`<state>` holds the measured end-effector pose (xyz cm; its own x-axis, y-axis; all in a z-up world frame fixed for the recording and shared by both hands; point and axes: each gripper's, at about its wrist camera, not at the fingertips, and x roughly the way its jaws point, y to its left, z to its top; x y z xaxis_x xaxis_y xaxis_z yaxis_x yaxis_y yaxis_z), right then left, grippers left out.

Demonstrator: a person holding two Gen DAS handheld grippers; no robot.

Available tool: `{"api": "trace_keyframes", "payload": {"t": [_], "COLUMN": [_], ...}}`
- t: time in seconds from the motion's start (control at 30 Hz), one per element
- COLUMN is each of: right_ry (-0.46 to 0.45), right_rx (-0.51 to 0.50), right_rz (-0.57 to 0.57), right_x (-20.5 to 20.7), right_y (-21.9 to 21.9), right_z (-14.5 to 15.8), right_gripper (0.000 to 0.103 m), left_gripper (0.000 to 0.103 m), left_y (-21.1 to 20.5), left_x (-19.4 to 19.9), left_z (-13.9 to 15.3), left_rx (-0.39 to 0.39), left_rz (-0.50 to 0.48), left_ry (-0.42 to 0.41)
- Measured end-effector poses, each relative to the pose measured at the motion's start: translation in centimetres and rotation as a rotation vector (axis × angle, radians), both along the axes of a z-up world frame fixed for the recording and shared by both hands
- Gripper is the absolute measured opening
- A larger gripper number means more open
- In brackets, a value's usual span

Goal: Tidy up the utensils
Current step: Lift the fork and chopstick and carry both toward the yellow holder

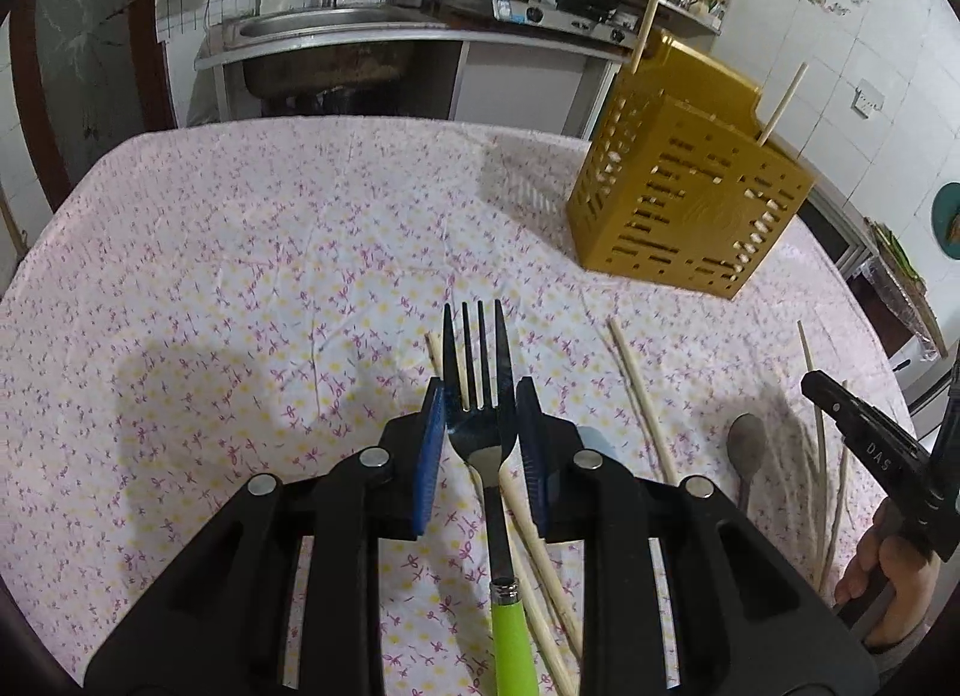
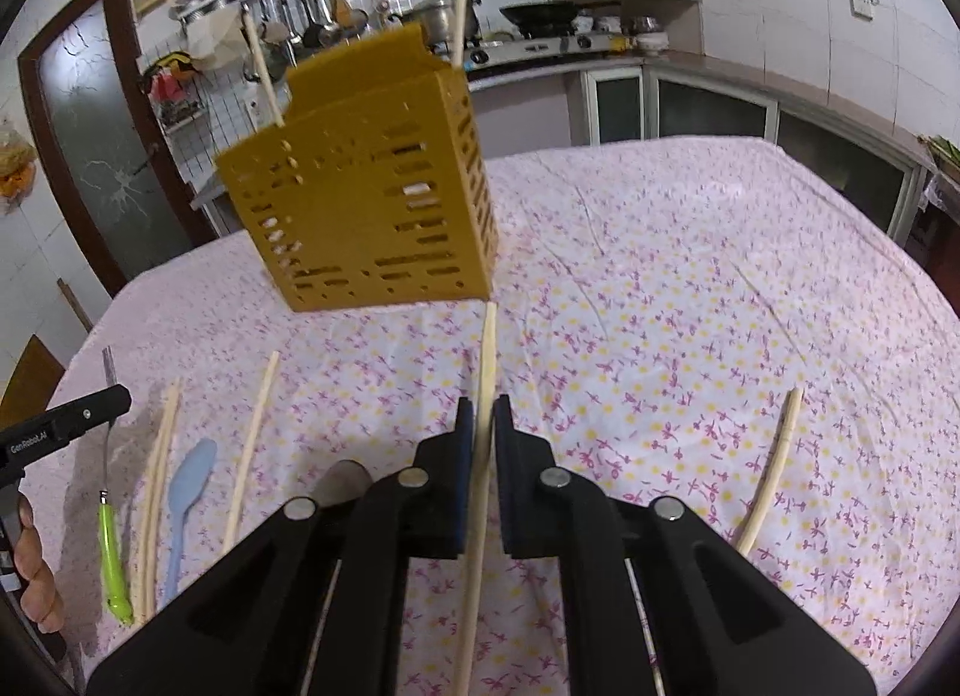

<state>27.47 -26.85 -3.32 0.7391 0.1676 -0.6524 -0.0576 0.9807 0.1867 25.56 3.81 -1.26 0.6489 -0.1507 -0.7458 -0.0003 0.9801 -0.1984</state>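
Note:
A yellow slotted utensil holder [image 1: 690, 198] [image 2: 372, 198] stands on the floral tablecloth with two chopsticks upright in it. My left gripper [image 1: 480, 396] is open, its pads either side of the head of a fork [image 1: 480, 372] with a green handle lying on the cloth; the fork also shows in the right wrist view [image 2: 111, 546]. My right gripper [image 2: 483, 414] is shut on a chopstick [image 2: 486, 360] that points toward the holder. A metal spoon [image 1: 747, 450] and loose chopsticks [image 1: 636, 396] lie right of the fork.
A light blue spoon [image 2: 186, 492] and several chopsticks [image 2: 252, 444] lie on the cloth at left in the right wrist view, and one curved chopstick [image 2: 774, 468] at right. A kitchen counter with sink [image 1: 324, 30] and stove stands behind the table.

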Motion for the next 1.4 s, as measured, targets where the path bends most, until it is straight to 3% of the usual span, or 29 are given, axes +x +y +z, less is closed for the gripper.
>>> {"api": "trace_keyframes", "payload": {"t": [0.43, 0.77, 1.1, 1.4], "right_ry": [-0.176, -0.288, -0.381, -0.394], "right_rx": [0.092, 0.082, 0.059, 0.052], "right_rz": [0.005, 0.015, 0.028, 0.024], "right_x": [-2.6, -4.2, -5.2, -5.1], "right_y": [-1.1, -0.5, -0.3, -0.1], "right_z": [3.1, 5.2, 7.3, 8.2], "right_gripper": [0.006, 0.006, 0.006, 0.006], "left_gripper": [0.022, 0.022, 0.022, 0.022], "left_y": [-1.0, -1.3, -1.5, -2.4], "left_x": [-2.8, -4.3, -4.2, -4.1], "left_z": [3.9, 6.8, 8.6, 9.4], "left_rx": [0.014, 0.024, 0.026, 0.029], "left_rz": [-0.040, -0.054, -0.069, -0.086], "left_ry": [-0.140, -0.228, -0.258, -0.276]}}
